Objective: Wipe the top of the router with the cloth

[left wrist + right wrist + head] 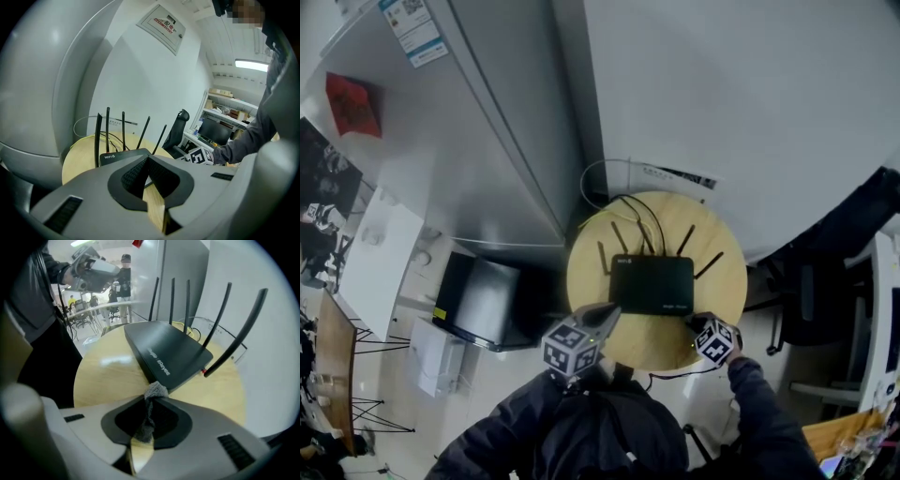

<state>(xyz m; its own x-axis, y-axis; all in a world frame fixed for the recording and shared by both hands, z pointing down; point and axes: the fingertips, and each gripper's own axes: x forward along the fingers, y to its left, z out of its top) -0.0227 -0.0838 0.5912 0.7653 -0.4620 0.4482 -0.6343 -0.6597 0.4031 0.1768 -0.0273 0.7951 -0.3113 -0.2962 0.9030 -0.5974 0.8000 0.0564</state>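
A black router (pixel 652 284) with several upright antennas lies on a round wooden table (pixel 600 246). My left gripper (pixel 602 317) hovers at the router's near left corner, shut, with nothing between its jaws; its own view shows the router (pixel 123 157) just beyond the closed tips (pixel 147 161). At the router's near right corner my right gripper (pixel 697 326) is shut on a small grey cloth (pixel 155 391). The cloth's bunched end pokes out of the tips (pixel 152 401) and touches the router's front corner (pixel 168 354). From the head view the cloth is not visible.
Cables (pixel 614 192) run off the table's far side toward a large white curved wall (pixel 741 112). A black box (pixel 483 300) stands on the floor at the left, an office chair (pixel 806 291) at the right. People stand far off (pixel 124 280).
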